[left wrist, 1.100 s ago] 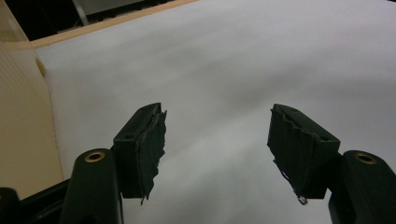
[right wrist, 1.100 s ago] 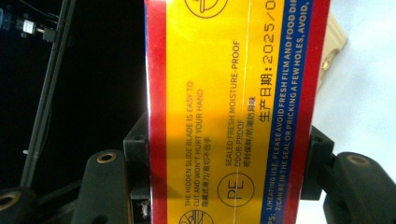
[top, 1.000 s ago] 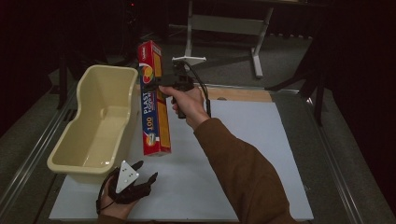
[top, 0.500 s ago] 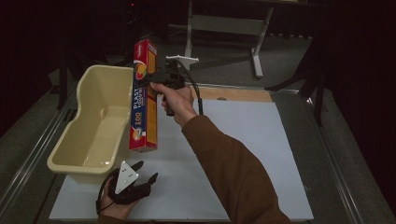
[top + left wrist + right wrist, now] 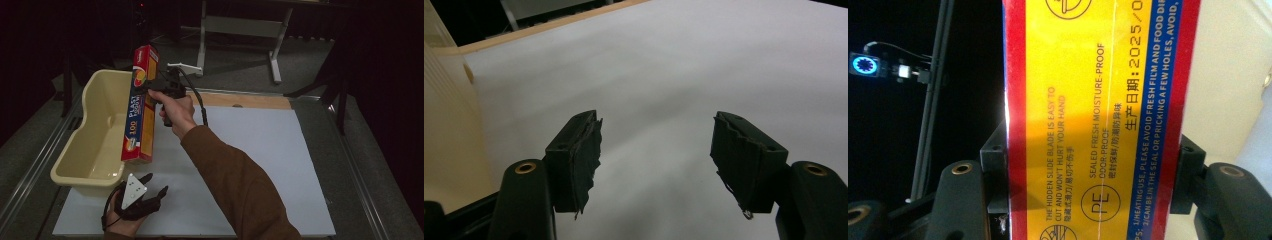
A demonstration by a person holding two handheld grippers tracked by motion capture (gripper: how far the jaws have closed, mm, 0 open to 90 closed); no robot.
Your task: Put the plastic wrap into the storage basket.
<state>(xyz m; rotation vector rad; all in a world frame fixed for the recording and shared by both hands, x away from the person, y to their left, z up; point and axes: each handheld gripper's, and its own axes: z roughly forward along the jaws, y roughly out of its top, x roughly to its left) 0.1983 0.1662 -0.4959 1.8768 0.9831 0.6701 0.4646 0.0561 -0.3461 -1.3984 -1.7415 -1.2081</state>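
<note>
Clamping the plastic wrap box point(image 5: 140, 107) across its width, the right gripper point(image 5: 161, 89) holds it upright beside the yellow tub point(image 5: 95, 132), probably for dropping in, while the left gripper point(image 5: 142, 197) rests spread apart on the table point(image 5: 280, 165).

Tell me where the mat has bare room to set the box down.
The white mat lies bare to the right of the brown sleeve, out to its right edge and up to the wooden strip. The left side is crowded: the tub, the held box, the left gripper.
</note>
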